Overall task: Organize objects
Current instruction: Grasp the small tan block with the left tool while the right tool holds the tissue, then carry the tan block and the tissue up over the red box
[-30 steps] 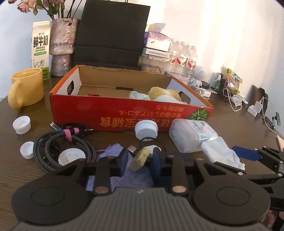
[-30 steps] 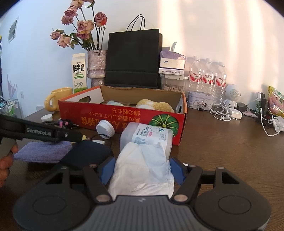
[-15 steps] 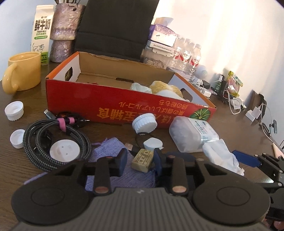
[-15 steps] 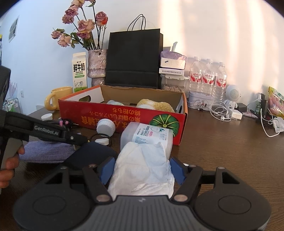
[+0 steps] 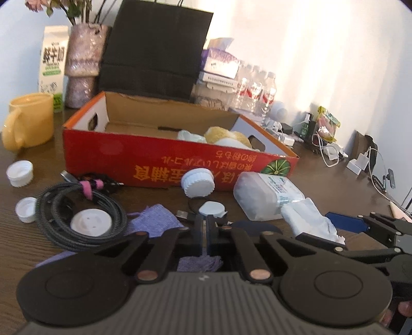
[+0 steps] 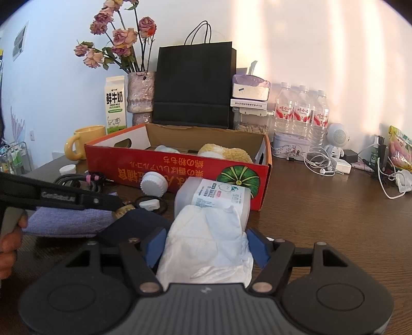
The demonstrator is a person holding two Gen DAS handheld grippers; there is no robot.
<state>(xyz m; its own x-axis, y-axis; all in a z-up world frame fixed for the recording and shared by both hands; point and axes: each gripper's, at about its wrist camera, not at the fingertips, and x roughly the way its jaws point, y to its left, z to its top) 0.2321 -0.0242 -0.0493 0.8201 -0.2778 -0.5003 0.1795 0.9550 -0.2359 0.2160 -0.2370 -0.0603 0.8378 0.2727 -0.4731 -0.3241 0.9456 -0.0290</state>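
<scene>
Left tongs (image 5: 206, 233): just snapped closed, nothing visible between them, above purple cloth (image 5: 154, 221) before red box (image 5: 164, 165).
Right tongs (image 6: 206, 244): clamped on white tissue pack (image 6: 208, 237), before red box.

Left wrist view is motion-blurred; print on the milk carton (image 5: 52, 60) is unreadable there. The flowers (image 5: 65, 6) are cropped by the top edge. The purple cloth (image 5: 154, 224) is partly covered by the left gripper (image 5: 206, 233).
</scene>
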